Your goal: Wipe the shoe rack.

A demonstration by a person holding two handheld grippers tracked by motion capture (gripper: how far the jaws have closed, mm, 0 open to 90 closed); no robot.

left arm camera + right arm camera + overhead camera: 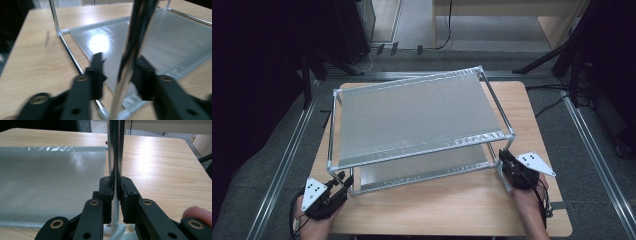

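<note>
Wooden table (452, 200) carries a two-tier rack (412, 120); right gripper (115, 192) clamps its corner post (115, 150), left gripper (120, 72) stands open around another post (132, 50).

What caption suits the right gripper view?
Right hand-held gripper clamped on the rack's upright metal post, above the wooden table.

left claw (343, 182): black, brass screws | right claw (506, 159): black, grey three-cornered plate, cable
</note>
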